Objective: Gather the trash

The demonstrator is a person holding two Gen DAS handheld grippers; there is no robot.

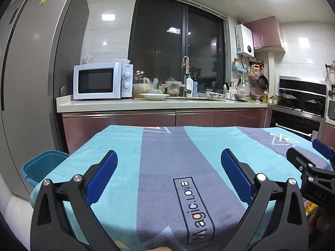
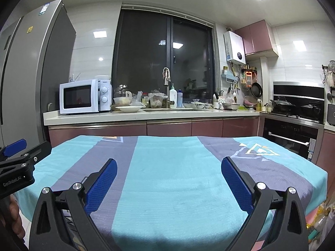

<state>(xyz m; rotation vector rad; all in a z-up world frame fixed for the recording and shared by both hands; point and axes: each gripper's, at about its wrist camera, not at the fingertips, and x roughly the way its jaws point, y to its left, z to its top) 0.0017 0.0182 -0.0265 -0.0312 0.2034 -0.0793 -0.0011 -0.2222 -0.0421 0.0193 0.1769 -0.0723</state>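
Looking out: I see along both tools across a cloth-covered surface toward a kitchen wall.
Left tool: blue pads spread wide apart, nothing between them, held above the near part of the surface.
Right tool: blue pads spread wide apart as well, empty, held level beside the left tool.
Surface: covered by a turquoise and grey-purple striped cloth printed with "Magic.LOVE"; the cloth lies flat and I see nothing resting on it.
Trash: I cannot make out any loose piece on the cloth in either view.
Blue bin: just beside the surface's left edge, lower than the cloth, mouth open upward; only the left view shows it.
Fridge: tall, grey, at far left behind the bin.
Counter: beyond the surface, carrying a white microwave, bowls and bottles, beneath a dark window.
Stove: at right, with dark pots on it.
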